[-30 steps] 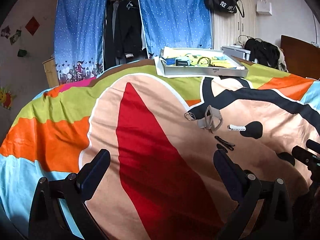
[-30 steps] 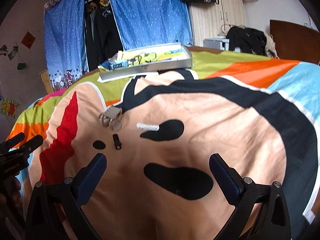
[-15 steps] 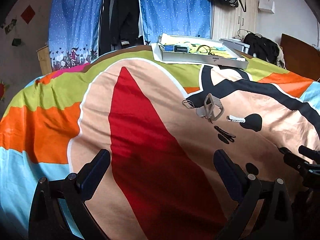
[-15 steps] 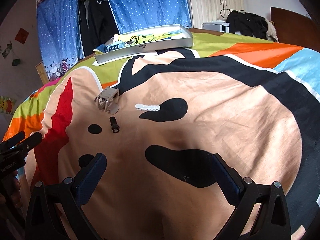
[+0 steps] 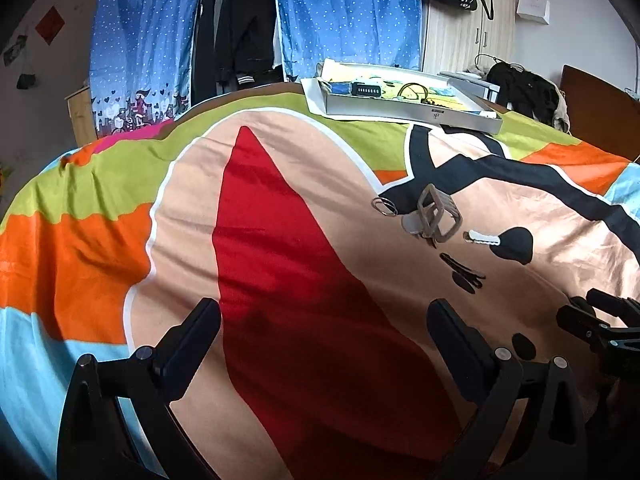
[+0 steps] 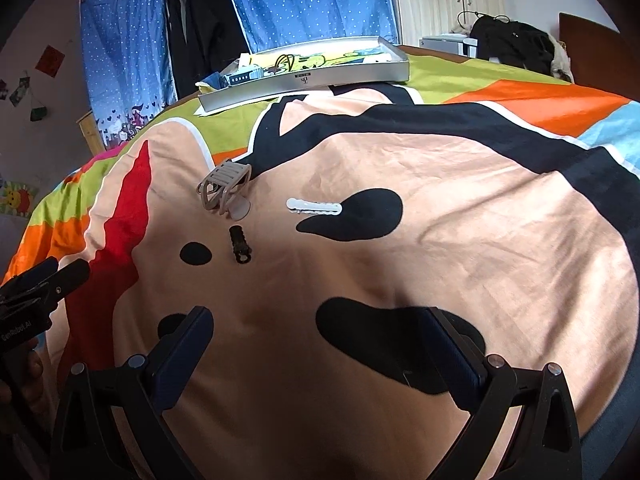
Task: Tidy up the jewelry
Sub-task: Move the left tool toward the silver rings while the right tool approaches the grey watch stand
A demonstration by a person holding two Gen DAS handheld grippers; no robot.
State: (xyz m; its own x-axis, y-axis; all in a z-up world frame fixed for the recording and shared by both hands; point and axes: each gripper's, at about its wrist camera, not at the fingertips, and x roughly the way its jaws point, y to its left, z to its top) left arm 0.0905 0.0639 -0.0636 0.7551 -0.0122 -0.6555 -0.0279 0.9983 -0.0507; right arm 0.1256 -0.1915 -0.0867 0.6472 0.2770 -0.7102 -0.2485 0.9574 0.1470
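The contents of the grey tray (image 6: 304,78) near the bedspread's far edge are too small to identify. The taupe claw clip (image 5: 436,216) partly covers a pale disc beneath it. The right gripper (image 5: 600,320) is cut off by the left-wrist view's right edge.

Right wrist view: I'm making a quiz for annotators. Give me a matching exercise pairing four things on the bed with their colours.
Things:
1. claw clip
2. flat hair clip
3. small barrette
4. box

Colours:
A. black
B. silver-grey
C. white
D. beige

Pairs: 1-D, 2-C, 3-A, 4-B
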